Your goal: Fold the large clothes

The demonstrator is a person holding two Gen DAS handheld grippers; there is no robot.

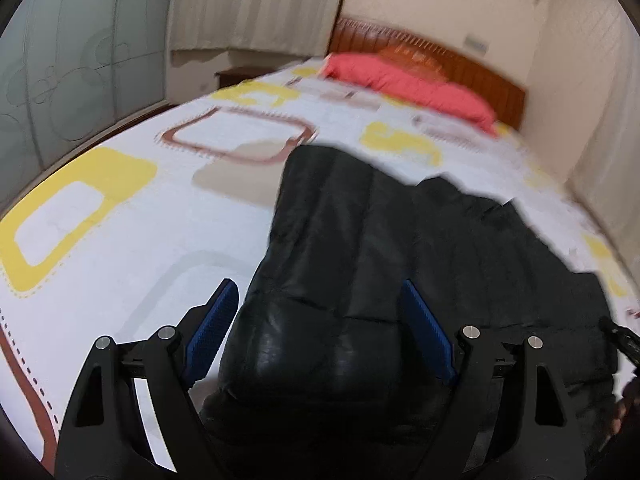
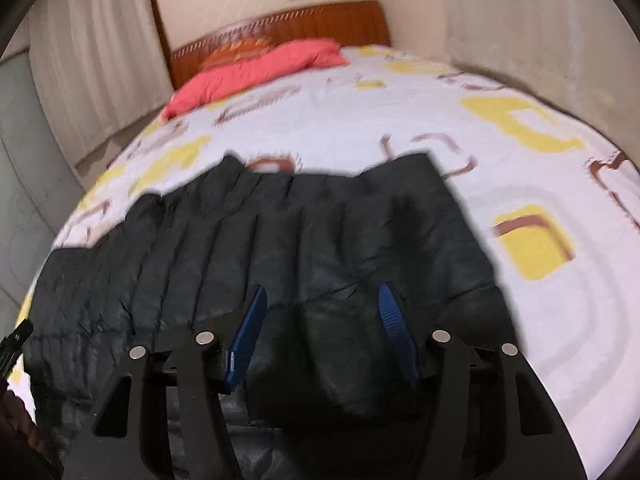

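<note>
Black jacket (image 1: 380,248) is lying flat on the bed (image 1: 120,220), pink pillow (image 1: 412,84) at 12 o'clock by the headboard (image 2: 280,28). Left gripper (image 1: 316,312) is hovering with jaws wide apart, straddling the jacket's near edge, not clamping. Right gripper (image 2: 320,312) is sitting with jaws partly apart over the fabric, nothing pinched.

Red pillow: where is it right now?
The red pillow lies at the far end of the patterned bed sheet, against the wooden headboard, beyond the black quilted jacket.
</note>
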